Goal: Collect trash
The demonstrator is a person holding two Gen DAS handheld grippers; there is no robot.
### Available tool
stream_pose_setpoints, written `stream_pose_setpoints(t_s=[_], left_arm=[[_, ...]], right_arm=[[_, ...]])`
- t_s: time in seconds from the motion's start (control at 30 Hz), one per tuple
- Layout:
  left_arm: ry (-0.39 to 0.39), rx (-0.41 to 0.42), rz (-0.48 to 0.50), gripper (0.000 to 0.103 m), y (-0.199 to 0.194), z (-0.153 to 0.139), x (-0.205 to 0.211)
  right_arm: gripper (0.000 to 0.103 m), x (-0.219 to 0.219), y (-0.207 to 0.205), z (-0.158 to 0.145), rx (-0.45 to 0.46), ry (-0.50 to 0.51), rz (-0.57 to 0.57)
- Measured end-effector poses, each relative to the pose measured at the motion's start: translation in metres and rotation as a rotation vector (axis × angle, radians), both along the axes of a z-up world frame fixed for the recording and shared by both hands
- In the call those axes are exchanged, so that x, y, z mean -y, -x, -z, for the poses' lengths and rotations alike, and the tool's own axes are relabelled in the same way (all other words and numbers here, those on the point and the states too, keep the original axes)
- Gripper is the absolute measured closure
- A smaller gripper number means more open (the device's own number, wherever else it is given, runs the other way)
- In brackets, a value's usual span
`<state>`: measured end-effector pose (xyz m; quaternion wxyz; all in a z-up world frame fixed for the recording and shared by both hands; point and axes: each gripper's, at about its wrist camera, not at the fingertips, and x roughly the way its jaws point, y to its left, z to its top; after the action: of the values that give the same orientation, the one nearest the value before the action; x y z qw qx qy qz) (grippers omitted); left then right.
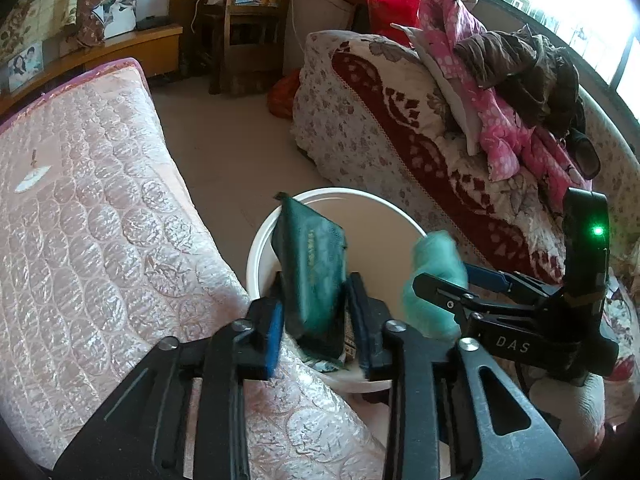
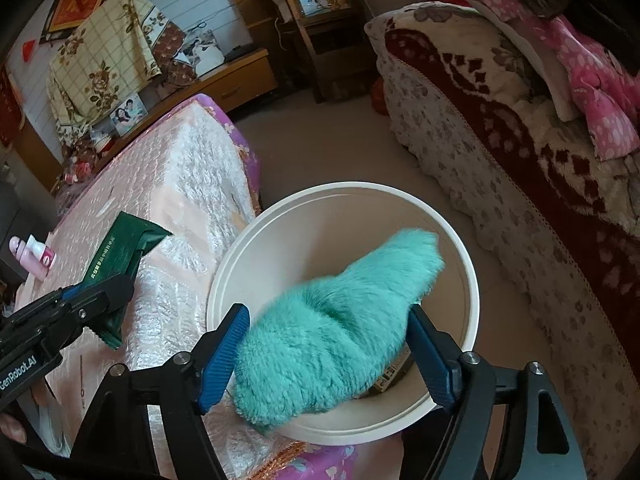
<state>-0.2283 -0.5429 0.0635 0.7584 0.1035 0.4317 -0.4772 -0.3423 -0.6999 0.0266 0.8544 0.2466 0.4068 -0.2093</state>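
Note:
A white round bucket stands on the floor against the bed's edge. A dark green flat packet stands tilted between the fingers of my left gripper, above the bucket's near rim. Its jaws stand slightly wider than the packet, so the grip looks loose. A teal fluffy cloth hangs blurred over the bucket's mouth between the fingers of my right gripper. The right pad stands clear of it. A printed carton lies in the bucket.
A bed with a pink quilted cover fills the left side, with a pink bottle on it. A sofa under a floral red blanket with piled clothes lies to the right. Bare floor runs between them.

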Motion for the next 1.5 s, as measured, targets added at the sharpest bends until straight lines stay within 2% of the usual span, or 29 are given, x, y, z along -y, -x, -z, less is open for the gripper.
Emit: stream_pose_setpoints(t_s=[0.07, 0.2, 0.33, 0.43, 0.57, 0.8, 0.97, 1.13, 1.23, 1.3, 1.5], left_arm=[[0.007, -0.007, -0.004, 0.064, -0.002, 0.0, -0.001], [0.011, -0.004, -0.015, 0.062, -0.003, -0.002, -0.006], [0.022, 0.021, -0.038, 0.056, -0.003, -0.005, -0.014], [0.023, 0.055, -0.064, 0.056, -0.001, -0.008, -0.022], [0.039, 0.095, -0.102, 0.056, 0.004, -0.015, -0.04], [0.044, 0.18, -0.173, 0.056, 0.017, -0.031, -0.074], [0.085, 0.242, -0.195, 0.056, 0.031, -0.054, -0.101], [0.143, 0.271, -0.22, 0.056, 0.043, -0.078, -0.126], [0.169, 0.306, -0.23, 0.056, 0.05, -0.092, -0.139], [0.182, 0.325, -0.231, 0.056, 0.055, -0.1, -0.147], [0.23, 0.366, -0.25, 0.056, 0.065, -0.119, -0.169]], right_arm=[[0.025, 0.0, 0.0, 0.0, 0.003, 0.0, 0.002], [0.024, -0.001, 0.001, -0.001, 0.007, 0.009, 0.007], [0.024, -0.003, 0.002, -0.003, 0.013, 0.011, 0.008], [0.024, -0.008, 0.002, -0.008, 0.017, 0.028, -0.005], [0.024, -0.023, 0.005, -0.022, 0.034, 0.112, -0.016], [0.024, -0.047, 0.019, -0.046, 0.077, 0.184, 0.027], [0.024, -0.07, 0.035, -0.071, 0.114, 0.251, 0.069], [0.023, -0.095, 0.051, -0.104, 0.171, 0.307, 0.089], [0.015, -0.109, 0.059, -0.123, 0.203, 0.356, 0.108], [0.006, -0.12, 0.063, -0.136, 0.232, 0.39, 0.11], [0.005, -0.148, 0.072, -0.167, 0.302, 0.445, 0.093]])
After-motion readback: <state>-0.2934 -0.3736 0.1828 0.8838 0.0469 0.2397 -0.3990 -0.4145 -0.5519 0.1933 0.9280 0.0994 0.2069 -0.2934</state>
